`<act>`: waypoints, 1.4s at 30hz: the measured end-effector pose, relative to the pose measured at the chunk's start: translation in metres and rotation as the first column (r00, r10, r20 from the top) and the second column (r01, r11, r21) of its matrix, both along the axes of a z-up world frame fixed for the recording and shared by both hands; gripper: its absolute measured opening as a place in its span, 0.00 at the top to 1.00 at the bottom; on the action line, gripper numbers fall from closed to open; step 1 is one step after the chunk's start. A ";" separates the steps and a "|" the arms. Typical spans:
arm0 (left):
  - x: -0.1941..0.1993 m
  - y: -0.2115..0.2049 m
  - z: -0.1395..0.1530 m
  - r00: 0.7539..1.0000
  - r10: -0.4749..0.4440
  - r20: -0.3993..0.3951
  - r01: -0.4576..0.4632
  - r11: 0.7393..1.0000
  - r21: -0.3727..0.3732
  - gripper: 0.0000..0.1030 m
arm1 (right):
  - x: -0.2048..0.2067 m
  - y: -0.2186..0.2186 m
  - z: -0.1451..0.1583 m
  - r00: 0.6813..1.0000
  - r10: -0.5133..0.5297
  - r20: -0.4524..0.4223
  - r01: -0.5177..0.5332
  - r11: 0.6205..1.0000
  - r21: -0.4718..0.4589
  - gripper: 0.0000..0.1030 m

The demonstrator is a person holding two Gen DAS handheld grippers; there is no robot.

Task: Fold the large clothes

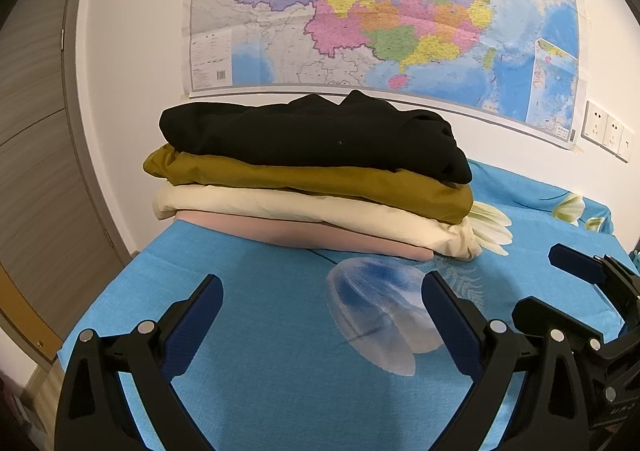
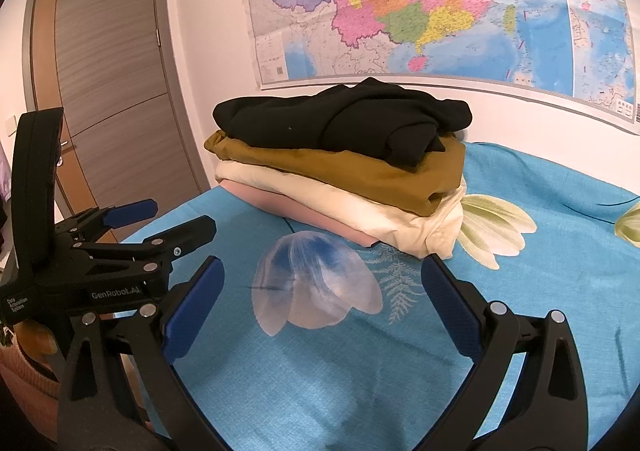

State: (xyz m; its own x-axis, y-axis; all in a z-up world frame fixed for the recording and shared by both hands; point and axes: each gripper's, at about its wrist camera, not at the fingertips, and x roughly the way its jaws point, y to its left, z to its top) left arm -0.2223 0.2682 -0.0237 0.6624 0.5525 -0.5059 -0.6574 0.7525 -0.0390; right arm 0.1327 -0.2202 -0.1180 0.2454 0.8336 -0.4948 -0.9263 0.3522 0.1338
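A stack of folded clothes stands on the blue bed sheet [image 1: 280, 331] near the wall: a black garment [image 1: 312, 131] on top, then a mustard one [image 1: 320, 179], a cream one [image 1: 304, 209] and a pink one [image 1: 320, 235] at the bottom. The stack also shows in the right wrist view [image 2: 344, 163]. My left gripper [image 1: 322, 291] is open and empty, hovering over the sheet in front of the stack. My right gripper [image 2: 322, 283] is open and empty too, beside the left one, which shows at its left [image 2: 160, 223].
A large colourful map [image 1: 380, 11] hangs on the white wall behind the stack. A grey wooden door [image 2: 108, 91] is at the left. Wall sockets [image 1: 608, 135] sit at the right. The sheet has flower prints [image 2: 316, 287].
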 end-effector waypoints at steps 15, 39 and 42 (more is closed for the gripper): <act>0.001 -0.002 0.000 1.000 -0.001 -0.001 0.001 1.000 0.000 0.07 | 0.002 -0.003 0.001 1.000 -0.003 0.002 0.003 1.000 0.005 0.06; 0.001 -0.006 -0.001 1.000 -0.001 -0.004 0.001 1.000 0.000 0.07 | 0.000 -0.002 0.001 1.000 -0.009 -0.005 0.009 1.000 0.003 0.06; 0.001 -0.005 -0.002 1.000 -0.005 -0.004 0.005 1.000 -0.002 0.07 | 0.000 -0.002 0.001 1.000 -0.007 -0.004 0.007 1.000 0.004 0.06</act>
State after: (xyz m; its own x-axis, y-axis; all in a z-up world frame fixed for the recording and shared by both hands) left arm -0.2213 0.2629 -0.0259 0.6630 0.5484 -0.5096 -0.6538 0.7557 -0.0374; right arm 0.1324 -0.2226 -0.1174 0.2494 0.8337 -0.4927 -0.9233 0.3582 0.1388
